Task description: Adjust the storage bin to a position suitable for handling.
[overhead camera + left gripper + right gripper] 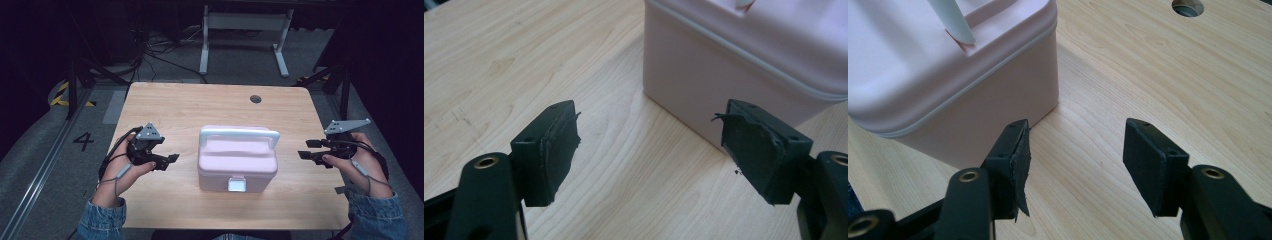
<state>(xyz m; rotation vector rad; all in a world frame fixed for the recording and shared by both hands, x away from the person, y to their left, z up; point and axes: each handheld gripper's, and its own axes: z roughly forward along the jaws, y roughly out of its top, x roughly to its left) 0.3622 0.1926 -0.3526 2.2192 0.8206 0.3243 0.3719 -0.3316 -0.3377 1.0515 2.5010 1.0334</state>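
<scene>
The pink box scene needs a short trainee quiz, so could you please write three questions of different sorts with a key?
1. True or false: the lid of the pink box is off.
2. Which tool has the table's round hole on its side of the box: A) the left tool, B) the right tool?
3. What stands upright on the box?

Key:
1. False; the lid is on and the white latch sits at the front.
2. B.
3. The white handle.
</scene>
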